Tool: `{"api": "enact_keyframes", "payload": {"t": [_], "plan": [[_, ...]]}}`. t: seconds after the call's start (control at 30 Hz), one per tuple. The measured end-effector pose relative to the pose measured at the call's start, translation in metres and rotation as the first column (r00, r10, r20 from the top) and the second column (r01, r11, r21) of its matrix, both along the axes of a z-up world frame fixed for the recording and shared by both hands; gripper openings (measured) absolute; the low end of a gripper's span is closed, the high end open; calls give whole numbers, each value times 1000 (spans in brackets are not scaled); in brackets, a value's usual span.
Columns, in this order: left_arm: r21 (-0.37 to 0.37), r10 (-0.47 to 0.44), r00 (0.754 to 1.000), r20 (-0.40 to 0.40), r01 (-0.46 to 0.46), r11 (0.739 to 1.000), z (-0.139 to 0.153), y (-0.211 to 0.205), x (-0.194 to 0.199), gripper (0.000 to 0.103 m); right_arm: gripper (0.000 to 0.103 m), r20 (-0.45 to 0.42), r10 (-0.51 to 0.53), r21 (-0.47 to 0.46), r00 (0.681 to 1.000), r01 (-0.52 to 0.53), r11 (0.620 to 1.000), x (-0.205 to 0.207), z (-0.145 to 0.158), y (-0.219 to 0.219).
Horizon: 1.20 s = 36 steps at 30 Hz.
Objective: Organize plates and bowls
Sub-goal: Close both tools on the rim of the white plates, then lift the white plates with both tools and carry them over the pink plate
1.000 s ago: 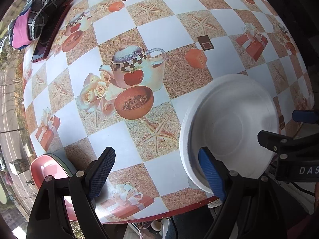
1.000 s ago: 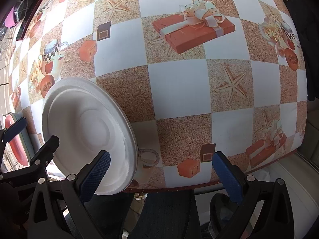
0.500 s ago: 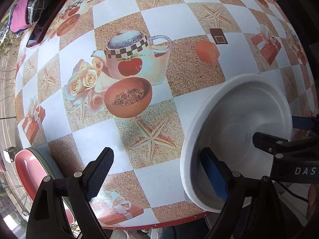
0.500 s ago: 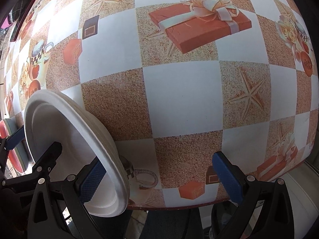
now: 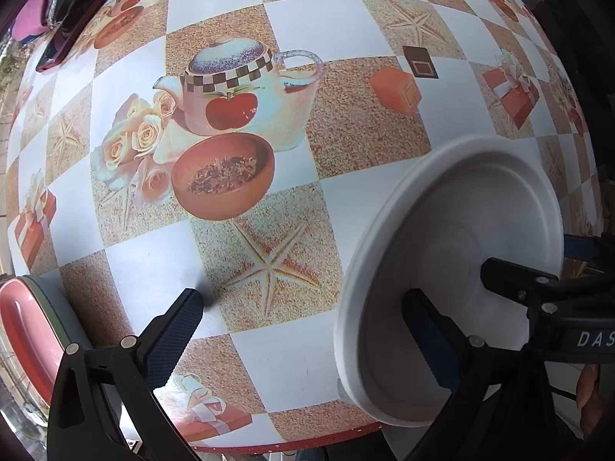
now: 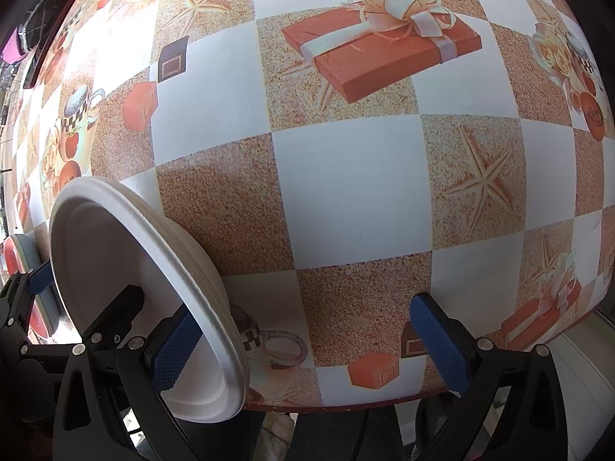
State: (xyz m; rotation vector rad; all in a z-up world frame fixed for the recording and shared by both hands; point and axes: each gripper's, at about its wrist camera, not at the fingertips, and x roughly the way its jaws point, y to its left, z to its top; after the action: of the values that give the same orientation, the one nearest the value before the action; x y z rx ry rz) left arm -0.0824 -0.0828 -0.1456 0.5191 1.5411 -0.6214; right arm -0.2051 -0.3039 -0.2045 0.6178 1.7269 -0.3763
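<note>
A white paper plate stands tilted steeply on its edge at the table's near edge; in the right wrist view it looks like a thin stack. My left gripper is open, its right finger against the plate's inner face. My right gripper is open, its left finger against the plate's rim from the outer side. The plate leans between these two fingers. No jaws are closed on it.
The table has a checkered cloth printed with teapots, starfish and gift boxes. A pink and green dish sits off the table's near left corner. Dark and pink fabric and a dark flat object lie at the far left.
The plate has been tipped up from lying nearly flat to standing steeply on its edge. Both grippers have moved closer to the table and stayed open.
</note>
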Motion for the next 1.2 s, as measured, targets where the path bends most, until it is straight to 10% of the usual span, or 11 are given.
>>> {"api": "enact_keyframes", "payload": {"t": [0.4, 0.6, 0.73, 1.2], "plan": [[33, 21, 999, -35, -20, 999, 4, -6, 8, 97, 100, -27, 3, 21, 1000, -3, 1000, 11, 2, -17], [11, -53, 998, -44, 53, 999, 13, -24, 1, 66, 69, 5, 24, 55, 1000, -24, 998, 20, 10, -16], [-14, -99, 993, -69, 99, 995, 18, -35, -4, 38, 23, 48, 32, 154, 998, -39, 987, 28, 12, -8], [-6, -95, 991, -91, 95, 995, 13, -15, -1, 36, 24, -8, 103, 162, 995, -100, 982, 46, 7, 10]]}}
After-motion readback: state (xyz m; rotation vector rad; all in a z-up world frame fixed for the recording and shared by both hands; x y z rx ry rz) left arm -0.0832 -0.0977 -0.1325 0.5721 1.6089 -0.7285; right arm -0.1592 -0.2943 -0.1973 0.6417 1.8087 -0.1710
